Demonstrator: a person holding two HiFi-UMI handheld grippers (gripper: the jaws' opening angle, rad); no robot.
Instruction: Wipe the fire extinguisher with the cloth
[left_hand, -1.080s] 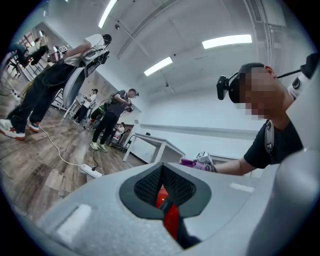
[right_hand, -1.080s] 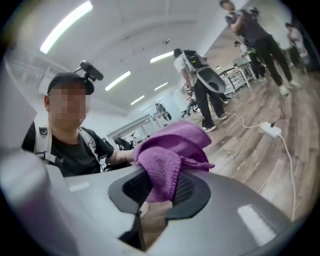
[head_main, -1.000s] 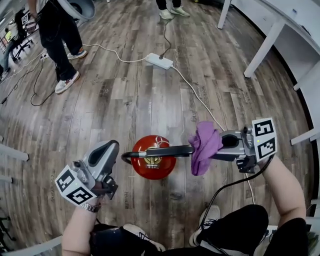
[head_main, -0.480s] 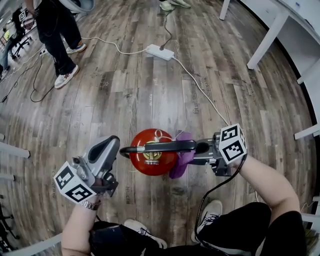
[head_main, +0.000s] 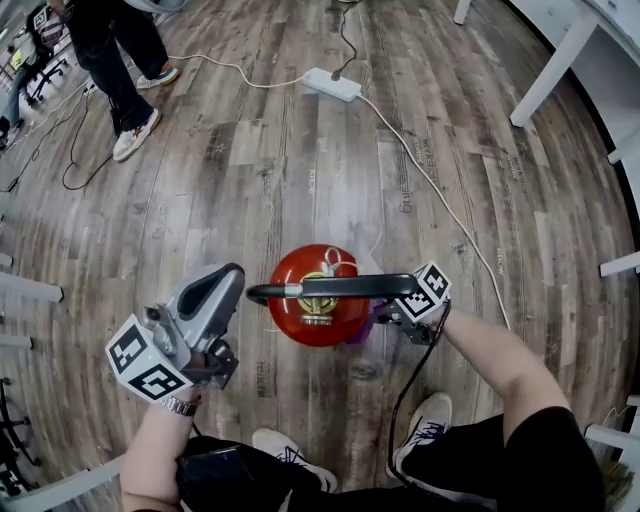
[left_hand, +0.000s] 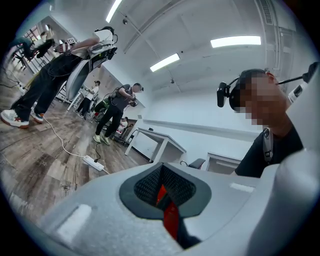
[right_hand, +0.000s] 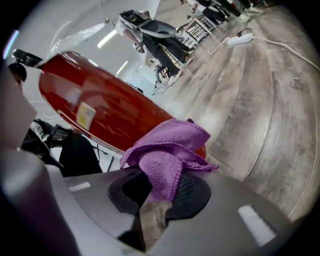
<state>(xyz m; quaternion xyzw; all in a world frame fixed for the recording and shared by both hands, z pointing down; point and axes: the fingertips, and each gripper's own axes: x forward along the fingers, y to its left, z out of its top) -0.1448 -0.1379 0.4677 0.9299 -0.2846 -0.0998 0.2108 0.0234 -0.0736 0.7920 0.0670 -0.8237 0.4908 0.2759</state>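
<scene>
Left gripper (head_main: 226, 284) low-left over the floor (head_main: 250, 180), jaws together, empty; only its own view shows the pads. Right gripper (right_hand: 159, 190) is clamped on the purple cloth (right_hand: 167, 150); the head view hides that grip behind the black hose (head_main: 330, 288). Fire extinguisher (head_main: 315, 305) stands upright mid-floor, long axis vertical, top toward the head camera. Right gripper view puts the cloth low against its red side. Open planks all round. Farther: white cable (head_main: 432, 190), power strip (head_main: 330, 83), 1 table leg (head_main: 545, 70), bystander's shoe (head_main: 135, 135).
</scene>
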